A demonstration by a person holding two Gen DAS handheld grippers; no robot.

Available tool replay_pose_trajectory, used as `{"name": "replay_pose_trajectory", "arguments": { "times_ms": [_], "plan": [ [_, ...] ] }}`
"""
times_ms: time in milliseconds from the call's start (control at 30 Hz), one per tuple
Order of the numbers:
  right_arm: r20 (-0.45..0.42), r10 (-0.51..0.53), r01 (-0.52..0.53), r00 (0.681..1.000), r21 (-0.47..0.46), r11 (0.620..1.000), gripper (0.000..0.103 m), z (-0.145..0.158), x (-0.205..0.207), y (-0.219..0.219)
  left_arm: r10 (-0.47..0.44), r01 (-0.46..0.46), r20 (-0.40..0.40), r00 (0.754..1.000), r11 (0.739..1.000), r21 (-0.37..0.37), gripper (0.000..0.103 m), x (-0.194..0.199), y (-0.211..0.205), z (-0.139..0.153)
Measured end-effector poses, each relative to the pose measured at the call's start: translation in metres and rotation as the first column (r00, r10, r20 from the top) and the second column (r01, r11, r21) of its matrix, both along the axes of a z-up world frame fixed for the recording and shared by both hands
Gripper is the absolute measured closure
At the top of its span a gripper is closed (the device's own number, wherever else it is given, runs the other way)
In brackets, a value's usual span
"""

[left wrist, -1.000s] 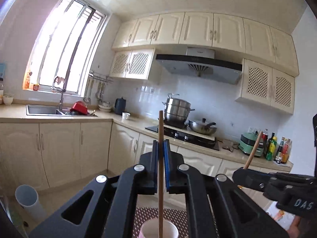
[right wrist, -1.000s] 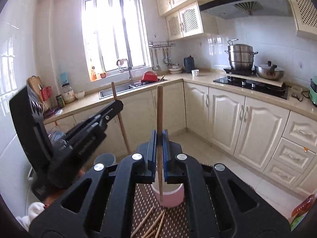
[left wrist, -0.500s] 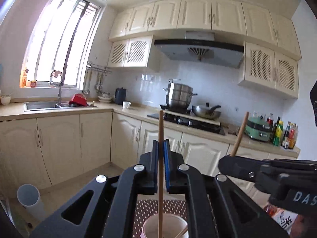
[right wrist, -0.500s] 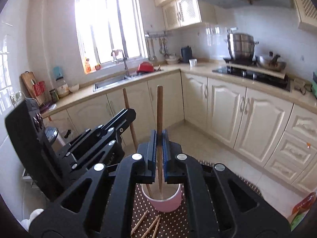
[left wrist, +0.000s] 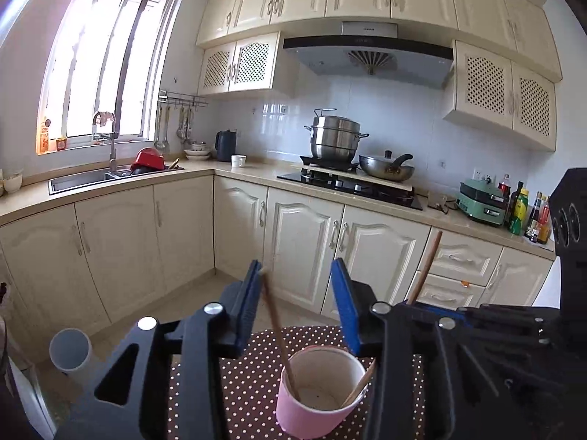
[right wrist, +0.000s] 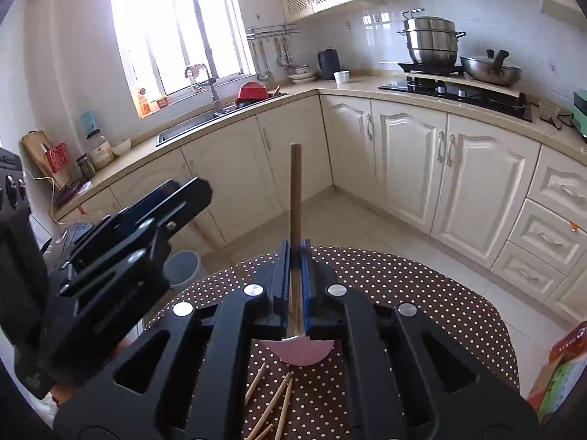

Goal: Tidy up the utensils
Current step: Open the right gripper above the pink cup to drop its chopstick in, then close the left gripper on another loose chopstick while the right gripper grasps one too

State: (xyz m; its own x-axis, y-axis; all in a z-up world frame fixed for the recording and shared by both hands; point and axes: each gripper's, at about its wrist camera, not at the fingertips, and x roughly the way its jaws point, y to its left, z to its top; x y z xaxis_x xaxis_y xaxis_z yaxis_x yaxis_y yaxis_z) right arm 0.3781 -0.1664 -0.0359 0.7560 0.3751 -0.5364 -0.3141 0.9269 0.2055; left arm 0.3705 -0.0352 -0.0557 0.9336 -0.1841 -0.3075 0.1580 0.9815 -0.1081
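From the left wrist camera we see our left gripper (left wrist: 299, 302) with its blue jaws standing well apart, having just opened. A wooden chopstick (left wrist: 276, 324) leans loose between them, its top resting against the left pad and its lower end inside the pink cup (left wrist: 318, 394). The cup stands on the brown polka-dot tablecloth (left wrist: 242, 377), and a second chopstick (left wrist: 357, 388) leans on its right rim. At the right, our right gripper (left wrist: 427, 306) shows from the side with a chopstick (left wrist: 425, 266) sticking up out of it.

From the right wrist camera, our right gripper (right wrist: 294, 278) is clamped tight on an upright chopstick (right wrist: 295, 198), right above the pink cup (right wrist: 301, 354). Several loose chopsticks (right wrist: 271, 401) lie on the tablecloth (right wrist: 422, 286) just in front of the cup. The left gripper (right wrist: 172, 198) hangs at the left.
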Motion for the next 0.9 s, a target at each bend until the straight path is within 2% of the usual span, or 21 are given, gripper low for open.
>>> {"name": "replay_pose_trajectory", "arguments": {
  "times_ms": [133, 200, 267, 367, 600, 667, 900],
  "plan": [
    [-0.002, -0.028, 0.028, 1.0, -0.008, 1.0, 0.096, 0.001, -0.005, 0.001, 0.011, -0.011, -0.009, 1.0, 1.0, 0.015, 0.045, -0.013, 0.006, 0.005],
    [0.0, -0.041, 0.041, 0.999, -0.009, 0.999, 0.095, 0.003, -0.009, -0.001, 0.013, -0.013, -0.005, 1.0, 1.0, 0.009, 0.043, -0.021, 0.01, 0.009],
    [0.009, -0.054, 0.054, 0.998, -0.009, 0.998, 0.088, 0.007, -0.014, -0.002, 0.016, -0.016, -0.004, 1.0, 1.0, 0.003, 0.041, -0.027, 0.015, 0.014],
    [0.026, -0.068, 0.068, 0.997, -0.009, 0.998, 0.073, 0.013, -0.024, -0.005, 0.022, -0.022, 0.003, 1.0, 1.0, -0.008, 0.04, -0.041, 0.024, 0.023],
    [0.04, -0.076, 0.076, 0.996, -0.004, 0.997, 0.069, 0.021, -0.05, -0.014, 0.055, -0.055, -0.011, 0.998, 0.998, 0.013, 0.039, -0.08, 0.044, 0.033],
    [0.041, -0.076, 0.076, 0.996, -0.006, 0.997, 0.057, 0.019, -0.06, -0.015, 0.063, -0.063, -0.016, 0.998, 0.998, 0.026, 0.039, -0.091, 0.048, 0.032],
    [0.011, -0.05, 0.05, 0.999, -0.024, 0.998, 0.057, -0.001, -0.096, -0.013, 0.074, -0.065, -0.083, 0.994, 0.992, 0.105, 0.039, -0.132, 0.058, 0.01]
  ]
}}
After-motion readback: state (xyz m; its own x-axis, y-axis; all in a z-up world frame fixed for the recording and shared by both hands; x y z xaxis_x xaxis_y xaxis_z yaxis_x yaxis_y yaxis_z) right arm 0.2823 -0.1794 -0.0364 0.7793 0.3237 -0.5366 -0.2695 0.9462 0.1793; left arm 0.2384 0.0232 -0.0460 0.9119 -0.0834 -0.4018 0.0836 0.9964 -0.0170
